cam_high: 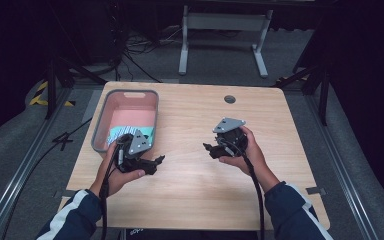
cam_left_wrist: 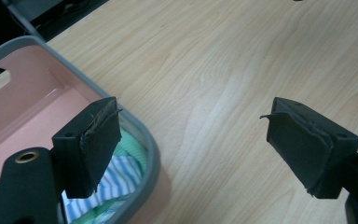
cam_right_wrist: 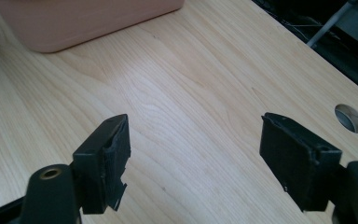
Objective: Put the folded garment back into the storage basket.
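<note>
Pale wood grain runs across the table (cam_high: 195, 175) under both of your hands. Nearest you, your forearms come in at about 7 and 5 o'clock in dark sleeves with white stripes. Your left hand (cam_high: 117, 172) holds the left gripper (cam_high: 150, 162) at about 9 o'clock of the table centre, just beside the near corner of the bin; its 2 jaws are spread wide with nothing between them, and in the left gripper view one black pad (cam_left_wrist: 93, 144) hangs over the bin's grey rim while the other sits above bare wood. Your right hand (cam_high: 247, 152) holds the right gripper (cam_high: 211, 149) at about 3 o'clock, well apart from the left one; its jaws are likewise spread and empty over bare tabletop. Farther out, at about 10 o'clock, sits the grey-rimmed bin (cam_high: 100, 125) with a pink interior, and striped and green cloth (cam_left_wrist: 121, 177) lies in its near end. At about 1 o'clock near the far edge is a round cable hole (cam_high: 230, 99).
</note>
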A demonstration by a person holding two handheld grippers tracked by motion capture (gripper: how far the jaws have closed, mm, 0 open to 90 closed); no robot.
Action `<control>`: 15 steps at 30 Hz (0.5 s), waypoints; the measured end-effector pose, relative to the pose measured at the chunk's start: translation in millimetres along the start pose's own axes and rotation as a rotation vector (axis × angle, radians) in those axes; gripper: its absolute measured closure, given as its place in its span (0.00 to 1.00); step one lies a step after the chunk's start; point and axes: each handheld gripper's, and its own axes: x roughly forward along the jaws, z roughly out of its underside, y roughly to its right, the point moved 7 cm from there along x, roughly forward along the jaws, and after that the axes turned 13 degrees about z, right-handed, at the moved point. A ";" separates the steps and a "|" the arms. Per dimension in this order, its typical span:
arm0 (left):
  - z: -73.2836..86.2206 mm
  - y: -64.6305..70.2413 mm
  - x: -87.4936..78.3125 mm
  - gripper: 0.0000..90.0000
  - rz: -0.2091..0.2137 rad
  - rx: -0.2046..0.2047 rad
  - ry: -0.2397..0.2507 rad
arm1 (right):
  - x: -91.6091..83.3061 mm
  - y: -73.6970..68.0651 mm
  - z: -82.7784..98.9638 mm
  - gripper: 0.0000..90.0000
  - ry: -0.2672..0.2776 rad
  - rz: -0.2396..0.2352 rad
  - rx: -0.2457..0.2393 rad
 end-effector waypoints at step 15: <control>0.4 37.7 22.5 0.18 0.096 0.063 -0.029 | -34.0 11.3 42.6 0.30 0.000 0.018 0.014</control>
